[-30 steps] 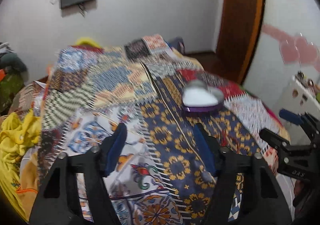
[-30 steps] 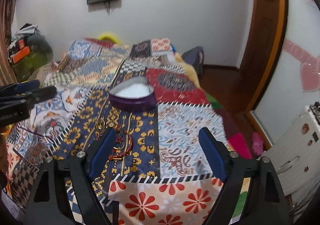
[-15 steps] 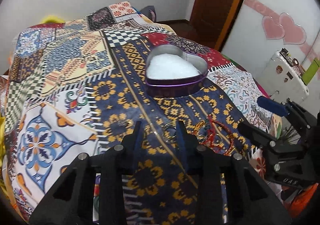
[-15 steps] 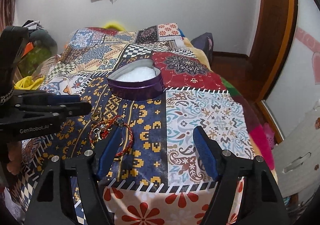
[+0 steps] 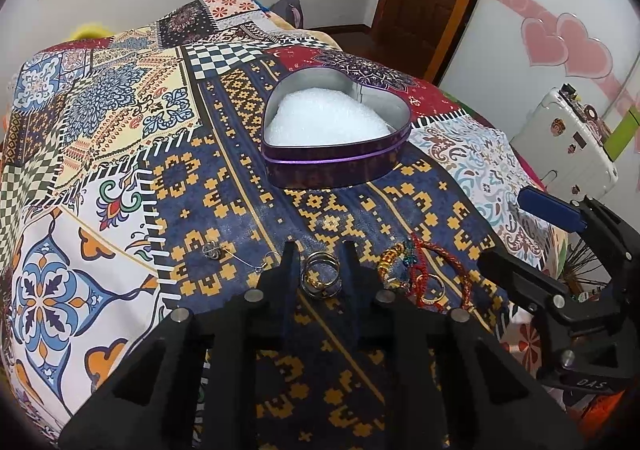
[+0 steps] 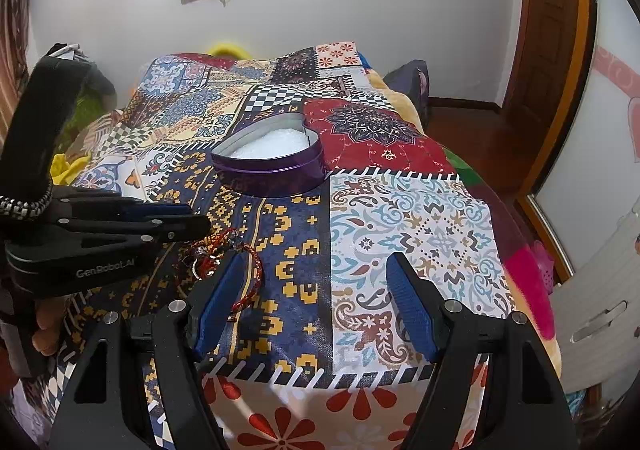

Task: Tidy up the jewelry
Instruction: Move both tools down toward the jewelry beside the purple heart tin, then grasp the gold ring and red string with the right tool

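Rings (image 5: 320, 278), stacked gold and silver, lie on the bed (image 5: 120, 153) between the narrowed fingers of the left hand-held gripper (image 5: 319, 254); whether they touch the rings, I cannot tell. Just right lies a red bracelet (image 5: 440, 274), and beyond stands a heart tin (image 5: 336, 165). The right hand-held gripper (image 6: 316, 286) hovers spread wide, beside the bracelet (image 6: 248, 274).

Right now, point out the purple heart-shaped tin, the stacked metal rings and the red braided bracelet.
Purple heart-shaped tin (image 5: 334, 165): left wrist view, front wall.
Stacked metal rings (image 5: 321, 278): left wrist view, near rim.
Red braided bracelet (image 5: 448, 254): left wrist view, cord.
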`<state>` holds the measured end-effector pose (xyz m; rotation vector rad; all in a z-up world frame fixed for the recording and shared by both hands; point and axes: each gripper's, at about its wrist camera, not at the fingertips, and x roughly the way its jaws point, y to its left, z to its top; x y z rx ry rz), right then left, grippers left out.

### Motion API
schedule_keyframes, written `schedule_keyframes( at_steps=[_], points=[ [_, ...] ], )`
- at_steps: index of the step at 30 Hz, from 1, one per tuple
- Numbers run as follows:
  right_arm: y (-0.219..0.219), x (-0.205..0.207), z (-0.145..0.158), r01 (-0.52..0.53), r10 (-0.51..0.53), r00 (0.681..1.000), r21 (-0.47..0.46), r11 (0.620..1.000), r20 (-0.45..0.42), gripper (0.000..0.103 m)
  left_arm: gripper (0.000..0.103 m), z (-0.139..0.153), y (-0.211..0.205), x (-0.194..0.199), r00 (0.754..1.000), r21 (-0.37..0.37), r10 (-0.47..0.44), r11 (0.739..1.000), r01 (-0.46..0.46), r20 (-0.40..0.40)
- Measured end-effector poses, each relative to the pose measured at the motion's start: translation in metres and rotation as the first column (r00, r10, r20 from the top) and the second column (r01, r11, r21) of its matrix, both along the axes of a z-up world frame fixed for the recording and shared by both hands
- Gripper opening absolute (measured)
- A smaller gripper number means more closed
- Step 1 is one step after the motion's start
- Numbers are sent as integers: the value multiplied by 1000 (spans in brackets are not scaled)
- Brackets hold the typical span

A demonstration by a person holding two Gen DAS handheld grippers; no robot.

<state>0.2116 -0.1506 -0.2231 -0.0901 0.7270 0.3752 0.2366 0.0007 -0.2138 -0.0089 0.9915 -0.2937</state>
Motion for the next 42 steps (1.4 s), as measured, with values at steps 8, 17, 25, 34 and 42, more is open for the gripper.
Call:
schedule_keyframes(
  at_steps=[8, 17, 25, 34, 42],
  points=[
    [0, -2, 1, -1, 1, 1000, 2, 1000, -2, 71, 1, 6, -1, -5, 999, -6, -7, 1000, 8, 38],
    [2, -4, 8, -13, 12, 1000, 16, 1000, 5, 71, 0, 29, 11, -23, 994, -19, 26, 1000, -24, 104],
    [20, -5, 9, -86, 87, 996, 46, 995, -14, 53, 0, 38, 28, -39, 994, -26, 38, 999, -36, 99],
    [43, 9, -8, -171, 182, 978, 100, 980, -102, 30, 17, 24, 28, -39, 997, 5, 47, 999, -48, 69],
    [47, 25, -13, -156, 167, 980, 106, 982, -109, 22, 17, 19, 30, -28, 998, -63, 54, 997, -52, 45]
  ],
)
